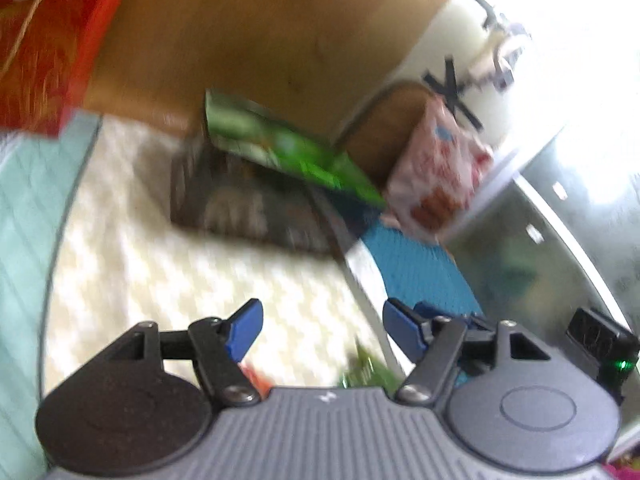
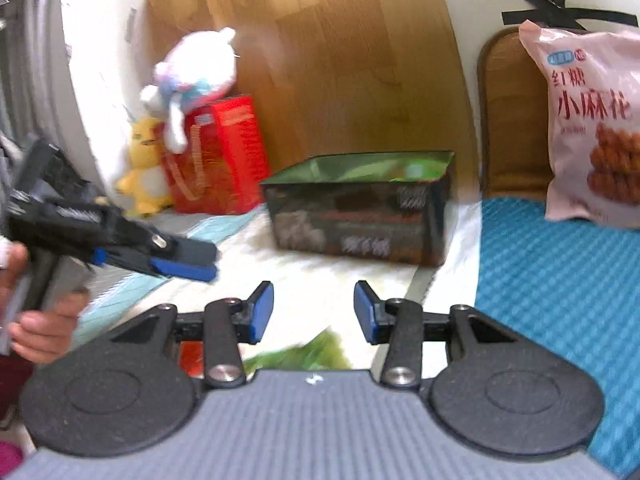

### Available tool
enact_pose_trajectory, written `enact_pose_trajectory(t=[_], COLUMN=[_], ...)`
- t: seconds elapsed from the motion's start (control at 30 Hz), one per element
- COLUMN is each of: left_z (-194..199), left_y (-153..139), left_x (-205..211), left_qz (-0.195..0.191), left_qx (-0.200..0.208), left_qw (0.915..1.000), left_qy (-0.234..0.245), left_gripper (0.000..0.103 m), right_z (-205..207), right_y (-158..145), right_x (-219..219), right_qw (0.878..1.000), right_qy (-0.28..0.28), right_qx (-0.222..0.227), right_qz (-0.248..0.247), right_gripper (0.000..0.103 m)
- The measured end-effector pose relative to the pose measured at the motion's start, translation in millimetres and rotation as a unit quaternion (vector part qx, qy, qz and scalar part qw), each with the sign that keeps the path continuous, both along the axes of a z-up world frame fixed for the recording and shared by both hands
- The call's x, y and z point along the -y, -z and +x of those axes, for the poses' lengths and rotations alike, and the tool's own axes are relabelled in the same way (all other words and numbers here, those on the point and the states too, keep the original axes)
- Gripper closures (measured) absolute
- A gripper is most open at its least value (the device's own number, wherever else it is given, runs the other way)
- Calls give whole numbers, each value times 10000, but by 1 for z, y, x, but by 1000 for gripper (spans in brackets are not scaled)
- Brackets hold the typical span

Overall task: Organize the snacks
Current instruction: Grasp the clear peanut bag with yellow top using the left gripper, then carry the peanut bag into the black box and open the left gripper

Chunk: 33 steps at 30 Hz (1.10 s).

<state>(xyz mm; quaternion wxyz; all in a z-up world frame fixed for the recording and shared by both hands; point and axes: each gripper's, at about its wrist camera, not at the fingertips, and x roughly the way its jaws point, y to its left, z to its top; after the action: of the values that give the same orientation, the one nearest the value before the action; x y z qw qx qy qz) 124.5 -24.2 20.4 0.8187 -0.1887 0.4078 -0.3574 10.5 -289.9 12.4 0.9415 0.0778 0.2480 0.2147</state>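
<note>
- Both grippers empty, jaws apart: left gripper (image 1: 322,330), right gripper (image 2: 314,310).
- Dark snack box (image 2: 360,208) sits straight ahead of the right gripper, its long side facing it.
- Pink snack bag (image 2: 592,120) stands farther right.

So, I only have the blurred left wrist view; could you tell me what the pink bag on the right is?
Observer: The pink snack bag pictures fried twists and leans upright on the blue mat.
Operator: Thanks. What is beside the red box?
Observer: A yellow plush toy sits left of the red box; a white plush toy lies on it.
Operator: And the right gripper?
Observer: The right gripper has its jaws open, empty.
</note>
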Motion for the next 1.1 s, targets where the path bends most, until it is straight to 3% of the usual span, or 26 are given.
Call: enact_pose_trajectory(t=[0.23,0.47,0.63,0.83,1.1], left_z=[-43,-60,-66,-69,-57], left_y=[15,23,30,30,6], left_x=[19,30,34,36,28], left_qz=[84,176,274,214,-52], left_qx=[-315,-482,-503,-445,-155], left_qw=[9964,9937,9933,9944,9970], left_qy=[786,1001,1001,931,753], left_gripper=[35,35,35,42,43], right_z=[-55,-70,-70,-67,-56], right_y=[0,31,33,32,9], right_x=[-23,-43,-53,-69,-75], right_qw=[9961,9900,9885,9871,9858], right_qy=[-824,-848,-890,-930,-801], right_qx=[-135,-513,-256,17,649], right_qz=[-296,-1001,-1200,-1304,-1327], right_gripper=[56,56,53,69,71])
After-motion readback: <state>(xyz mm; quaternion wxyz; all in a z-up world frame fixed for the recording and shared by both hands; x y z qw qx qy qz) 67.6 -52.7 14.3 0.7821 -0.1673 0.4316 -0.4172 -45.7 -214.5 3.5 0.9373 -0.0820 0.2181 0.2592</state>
